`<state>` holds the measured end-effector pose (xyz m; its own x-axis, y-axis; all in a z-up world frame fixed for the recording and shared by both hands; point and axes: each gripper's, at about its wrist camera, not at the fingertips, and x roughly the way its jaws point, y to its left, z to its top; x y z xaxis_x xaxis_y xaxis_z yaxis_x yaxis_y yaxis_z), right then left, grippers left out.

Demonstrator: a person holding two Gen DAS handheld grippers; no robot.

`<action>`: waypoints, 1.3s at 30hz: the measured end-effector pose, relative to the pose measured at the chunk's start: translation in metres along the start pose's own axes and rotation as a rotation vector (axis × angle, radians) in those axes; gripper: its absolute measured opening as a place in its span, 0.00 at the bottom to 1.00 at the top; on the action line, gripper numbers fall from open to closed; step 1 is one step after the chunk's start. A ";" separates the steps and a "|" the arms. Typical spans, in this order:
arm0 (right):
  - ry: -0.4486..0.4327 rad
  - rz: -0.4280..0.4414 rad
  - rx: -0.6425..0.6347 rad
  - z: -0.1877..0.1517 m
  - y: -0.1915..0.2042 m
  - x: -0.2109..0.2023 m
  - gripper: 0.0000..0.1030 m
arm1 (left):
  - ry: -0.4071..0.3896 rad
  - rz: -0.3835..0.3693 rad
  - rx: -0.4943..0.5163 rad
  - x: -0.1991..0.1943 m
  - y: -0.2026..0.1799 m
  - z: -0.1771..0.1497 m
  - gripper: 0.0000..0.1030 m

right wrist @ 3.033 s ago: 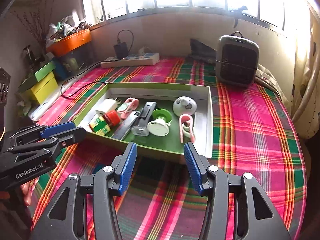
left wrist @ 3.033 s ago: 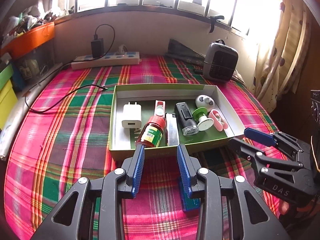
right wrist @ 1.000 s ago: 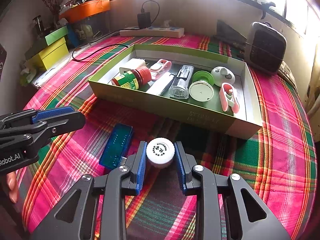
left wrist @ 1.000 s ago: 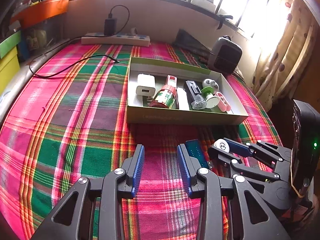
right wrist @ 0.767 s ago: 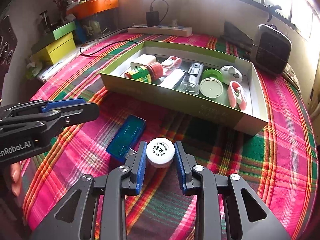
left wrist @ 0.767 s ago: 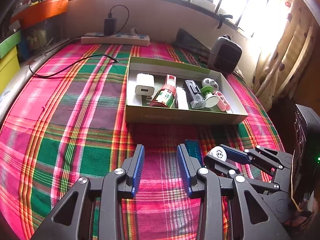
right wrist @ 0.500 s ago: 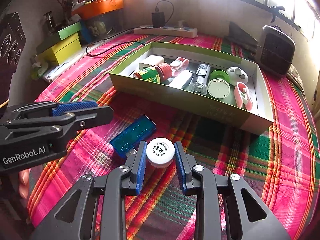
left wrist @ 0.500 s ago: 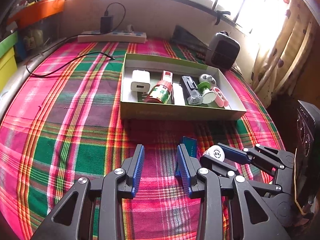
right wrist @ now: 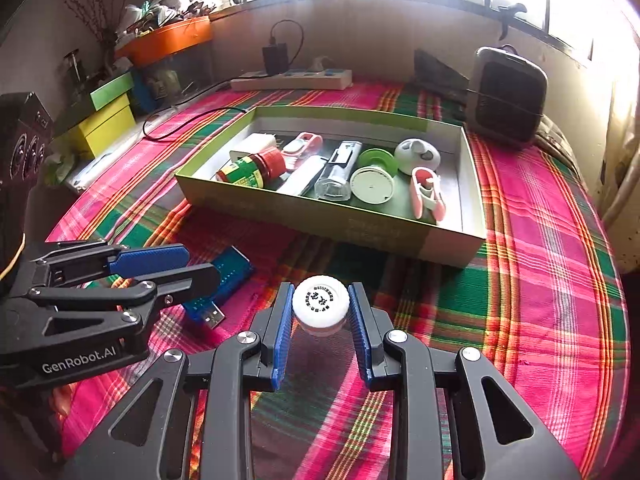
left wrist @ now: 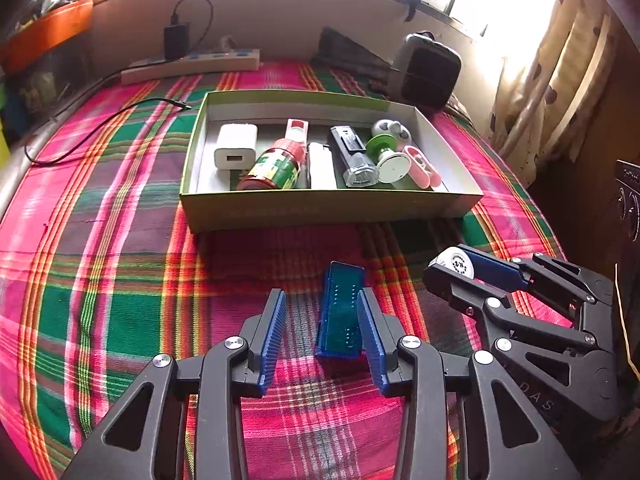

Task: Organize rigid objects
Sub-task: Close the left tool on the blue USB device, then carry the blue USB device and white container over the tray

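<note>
The right gripper (right wrist: 320, 312) clamps a small white round-capped bottle (right wrist: 320, 300) between its jaws; the left gripper's (left wrist: 322, 316) opening jaws straddle a translucent blue rectangular USB adapter (left wrist: 342, 308), untouched, on the plaid cloth (left wrist: 120, 280).

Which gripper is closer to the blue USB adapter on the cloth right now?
Left. The left gripper is opening with the blue USB adapter between its fingers. The right gripper, off to the side, is shut on the white-capped bottle.
</note>
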<state>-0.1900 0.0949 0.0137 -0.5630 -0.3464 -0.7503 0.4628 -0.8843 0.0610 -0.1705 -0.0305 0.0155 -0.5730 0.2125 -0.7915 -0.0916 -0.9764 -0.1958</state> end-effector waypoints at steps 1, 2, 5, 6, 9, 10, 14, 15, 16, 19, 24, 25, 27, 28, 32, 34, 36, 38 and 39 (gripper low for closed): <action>-0.002 0.001 0.002 0.000 -0.001 -0.001 0.28 | 0.002 0.001 0.006 0.001 -0.002 0.000 0.36; -0.005 0.001 0.002 0.000 -0.001 -0.001 0.28 | 0.005 0.004 0.011 0.002 -0.003 0.001 0.36; -0.013 0.000 0.002 0.000 -0.001 -0.002 0.28 | 0.008 0.006 0.022 0.004 -0.006 0.001 0.36; -0.015 0.000 0.003 0.000 -0.002 -0.003 0.28 | 0.009 0.007 0.024 0.004 -0.007 0.002 0.36; -0.019 0.000 0.010 0.000 -0.004 -0.004 0.28 | 0.014 0.006 0.030 0.006 -0.009 0.002 0.36; -0.020 -0.001 0.013 0.000 -0.005 -0.004 0.28 | 0.019 0.018 0.035 0.008 -0.010 0.002 0.36; -0.023 0.001 0.024 0.000 -0.007 -0.004 0.28 | 0.020 0.037 0.048 0.010 -0.012 0.001 0.36; -0.024 0.002 0.026 0.000 -0.008 -0.004 0.28 | 0.019 0.035 0.045 0.010 -0.013 0.001 0.36; -0.024 0.002 0.028 0.000 -0.009 -0.004 0.28 | 0.019 0.034 0.043 0.011 -0.012 0.001 0.36; -0.026 0.006 0.031 0.000 -0.009 -0.004 0.28 | 0.017 0.034 0.041 0.011 -0.013 0.000 0.36; -0.026 0.011 0.033 0.000 -0.010 -0.002 0.28 | 0.008 0.071 0.050 0.011 -0.011 0.001 0.36; -0.025 0.011 0.035 -0.001 -0.010 -0.002 0.28 | 0.007 0.070 0.051 0.011 -0.010 0.001 0.36; -0.026 0.013 0.038 -0.001 -0.011 -0.002 0.28 | 0.007 0.071 0.051 0.011 -0.010 0.001 0.35; -0.027 0.014 0.039 -0.001 -0.012 -0.002 0.28 | 0.006 0.071 0.052 0.011 -0.010 0.001 0.34; -0.026 0.018 0.041 -0.001 -0.012 -0.002 0.28 | 0.002 0.085 0.051 0.010 -0.008 0.001 0.27; -0.023 0.019 0.043 -0.001 -0.013 -0.001 0.28 | -0.001 0.092 0.045 0.010 -0.006 0.001 0.21; -0.022 0.020 0.045 -0.002 -0.013 0.000 0.28 | -0.004 0.087 0.039 0.010 -0.005 0.000 0.21; -0.022 0.022 0.046 -0.002 -0.013 0.000 0.28 | -0.005 0.090 0.043 0.010 -0.006 0.001 0.21; -0.022 0.023 0.045 -0.002 -0.013 0.000 0.28 | -0.005 0.091 0.044 0.010 -0.006 0.000 0.21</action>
<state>-0.1950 0.1074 0.0120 -0.5678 -0.3729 -0.7338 0.4445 -0.8893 0.1080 -0.1758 -0.0230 0.0091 -0.5847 0.1224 -0.8019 -0.0741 -0.9925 -0.0975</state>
